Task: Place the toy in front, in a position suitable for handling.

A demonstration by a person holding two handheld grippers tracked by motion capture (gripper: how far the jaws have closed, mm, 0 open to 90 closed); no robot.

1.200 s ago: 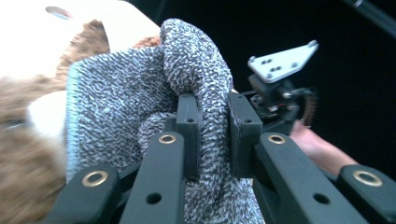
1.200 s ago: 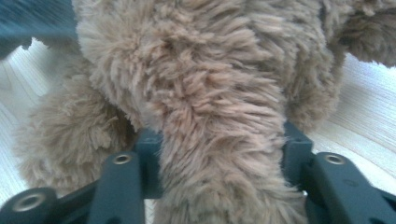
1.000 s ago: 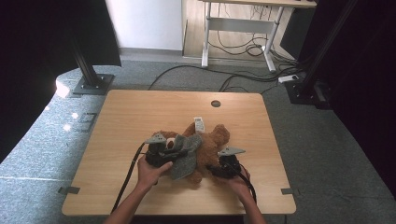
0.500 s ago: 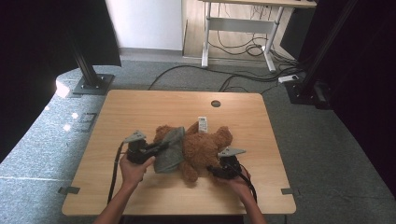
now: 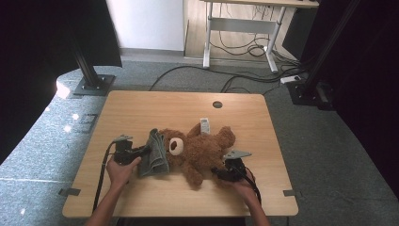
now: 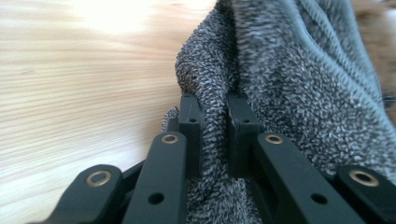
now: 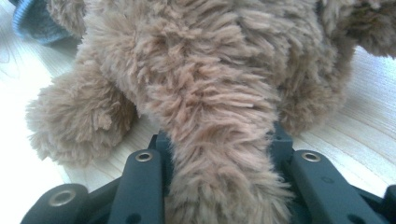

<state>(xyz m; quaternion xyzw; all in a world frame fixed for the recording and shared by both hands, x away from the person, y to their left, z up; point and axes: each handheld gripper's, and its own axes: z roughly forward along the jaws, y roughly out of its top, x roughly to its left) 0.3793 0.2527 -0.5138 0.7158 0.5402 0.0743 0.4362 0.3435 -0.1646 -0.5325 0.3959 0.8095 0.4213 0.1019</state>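
A brown teddy bear lies on its back on the wooden table, head toward the left, a white tag at its far side. A grey knitted garment is bunched up against the left of its head. My left gripper is shut on a fold of this garment, the jaws pinching the fabric. My right gripper is shut on a furry limb at the bear's near side; its jaws have just been closing on it.
A round cable hole sits near the table's far edge. Black stand bases rest on the floor at the left and right. Cables run across the floor beyond the table. A blue-edged bit of cloth lies behind the bear.
My left gripper has moved left with the grey garment, dragging it off the bear's body and head; the bear's face is now uncovered. The right gripper has stayed in place.
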